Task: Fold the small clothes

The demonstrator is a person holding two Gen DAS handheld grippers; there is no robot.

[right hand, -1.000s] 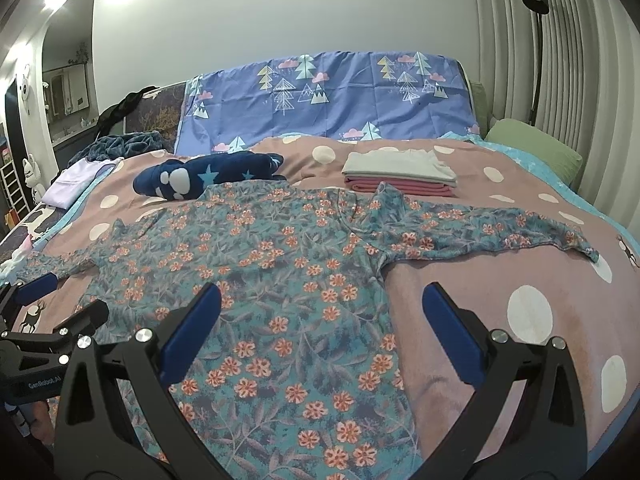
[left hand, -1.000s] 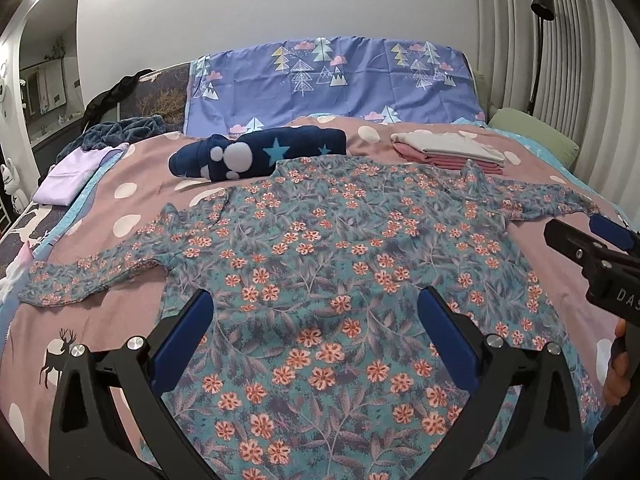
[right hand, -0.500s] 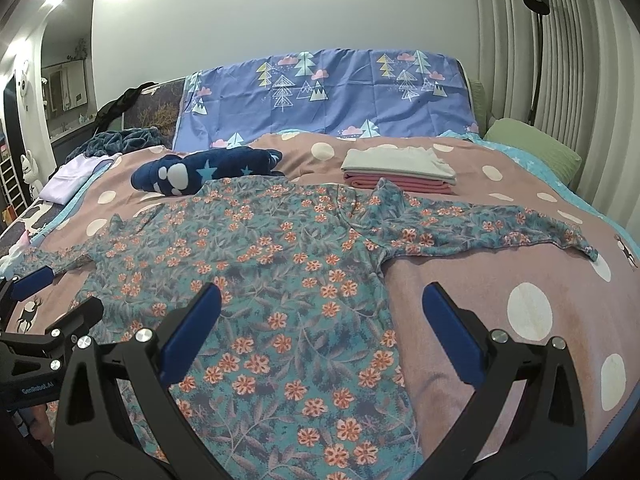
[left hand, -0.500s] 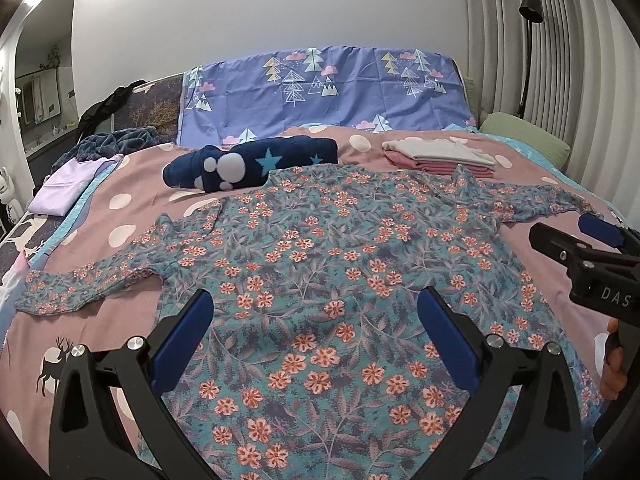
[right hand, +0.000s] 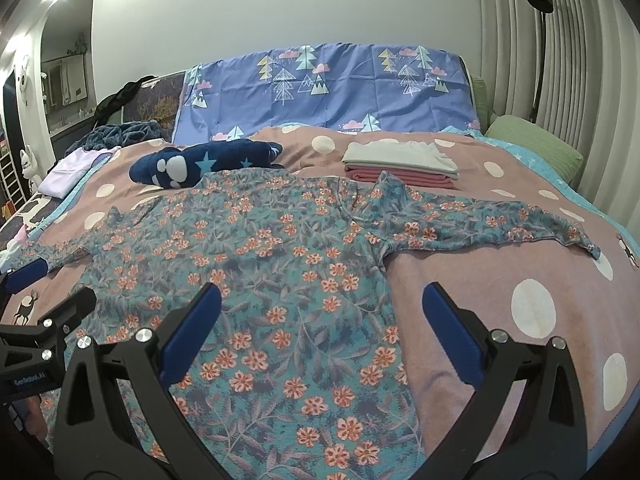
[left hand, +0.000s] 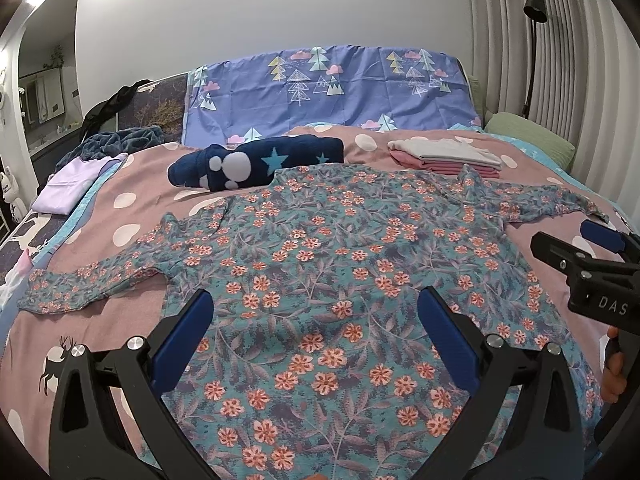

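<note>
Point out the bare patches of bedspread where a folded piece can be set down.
Widest free patch: pink dotted bedspread right of the floral long-sleeved top, below its right sleeve. Another lies left of the top's body, below its left sleeve. Crowded: the far side, where the navy star-print fleece bundle and the folded grey-and-pink stack sit against the top's edge.

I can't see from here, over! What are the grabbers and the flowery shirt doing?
Both jaws open, holding nothing. Floral shirt spread flat on bed, sleeves out, unfolded. Navy star blanket touching its far edge.
</note>
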